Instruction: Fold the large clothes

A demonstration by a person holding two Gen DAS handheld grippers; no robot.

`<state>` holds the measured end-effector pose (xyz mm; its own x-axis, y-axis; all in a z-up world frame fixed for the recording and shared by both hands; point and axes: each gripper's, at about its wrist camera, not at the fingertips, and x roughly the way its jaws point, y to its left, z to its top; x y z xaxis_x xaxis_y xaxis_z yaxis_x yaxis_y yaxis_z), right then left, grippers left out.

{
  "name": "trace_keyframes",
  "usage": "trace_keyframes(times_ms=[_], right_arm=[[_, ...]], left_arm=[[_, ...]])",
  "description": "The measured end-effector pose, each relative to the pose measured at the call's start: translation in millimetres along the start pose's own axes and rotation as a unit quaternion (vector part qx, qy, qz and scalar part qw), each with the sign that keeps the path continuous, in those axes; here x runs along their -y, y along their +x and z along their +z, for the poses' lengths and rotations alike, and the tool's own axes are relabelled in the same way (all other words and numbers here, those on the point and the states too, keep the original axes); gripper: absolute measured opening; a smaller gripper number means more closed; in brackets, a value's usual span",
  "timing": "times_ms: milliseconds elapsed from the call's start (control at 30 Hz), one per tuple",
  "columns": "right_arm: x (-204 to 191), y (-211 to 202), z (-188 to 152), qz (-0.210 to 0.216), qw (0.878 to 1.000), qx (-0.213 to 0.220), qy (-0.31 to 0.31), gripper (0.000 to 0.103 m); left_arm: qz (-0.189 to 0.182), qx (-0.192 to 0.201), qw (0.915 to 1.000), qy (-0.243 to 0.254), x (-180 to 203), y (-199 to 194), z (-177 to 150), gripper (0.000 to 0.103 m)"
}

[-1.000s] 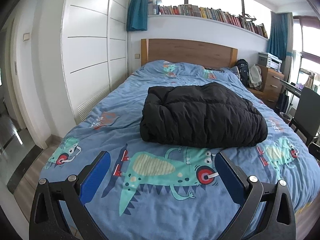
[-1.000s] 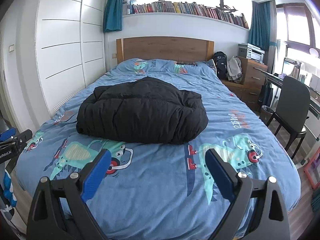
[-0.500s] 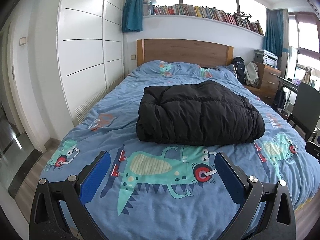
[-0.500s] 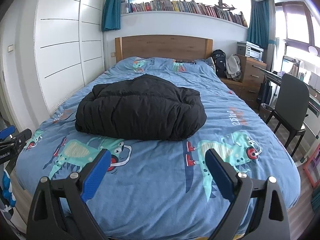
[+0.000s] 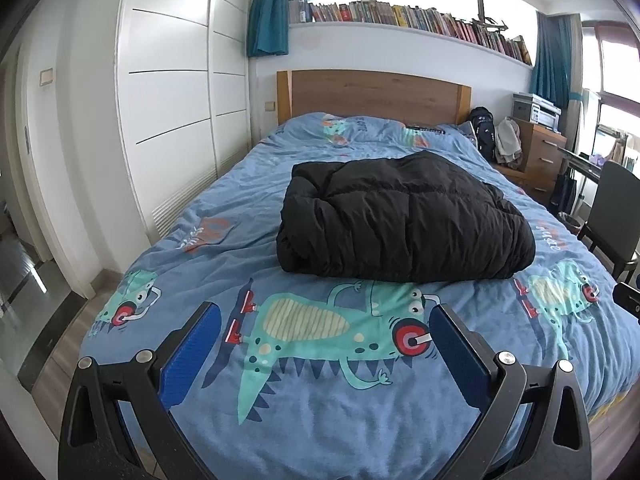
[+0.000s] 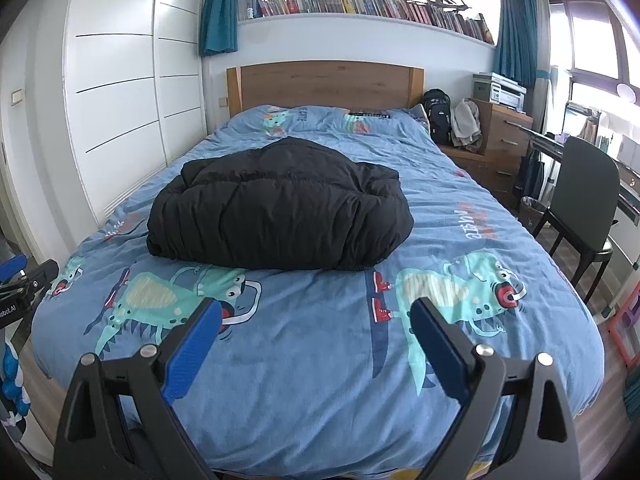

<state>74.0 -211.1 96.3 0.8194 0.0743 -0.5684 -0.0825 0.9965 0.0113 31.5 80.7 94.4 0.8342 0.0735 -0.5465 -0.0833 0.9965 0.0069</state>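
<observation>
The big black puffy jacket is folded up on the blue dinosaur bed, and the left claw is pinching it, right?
Not quite. The black puffy jacket is folded on the blue dinosaur bed, but the left claw is open and well short of it, holding nothing. The left wrist view shows this.

A matt, puffy quilted black jacket [image 5: 404, 220] is seen on the bed's [image 5: 320, 408] soft printed cloth; the headboard [image 5: 376, 96] is grained wood.

- The bed [image 5: 304, 408] is bare cover from its foot up to the folded jacket [image 5: 404, 220], which bulks across the middle.
- Bare cover runs either side of the jacket and beyond it to the headboard [image 6: 324, 80].
- A chair [image 6: 580, 196] crowds the bed's right side; the wardrobe [image 5: 176, 120] walls its left.
</observation>
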Motion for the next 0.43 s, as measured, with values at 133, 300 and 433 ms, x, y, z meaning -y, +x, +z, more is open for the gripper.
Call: trace_keyframes(times_ms=[133, 300, 433], right_arm=[[1.1, 1.0, -1.4, -0.001, 1.0, -0.002, 0.003, 0.095], [2.1, 1.0, -1.2, 0.0, 1.0, -0.002, 0.003, 0.095], [2.7, 1.8, -3.0, 0.0, 1.0, -0.003, 0.006, 0.095]], left_arm=[[0.004, -0.006, 1.0, -0.005, -2.0, 1.4, -0.4, 0.102], [0.006, -0.01, 0.9999, -0.011, -4.7, 1.7, -0.2, 0.102], [0.007, -0.014, 0.9998, -0.013, -6.9, 3.1, -0.7, 0.102]])
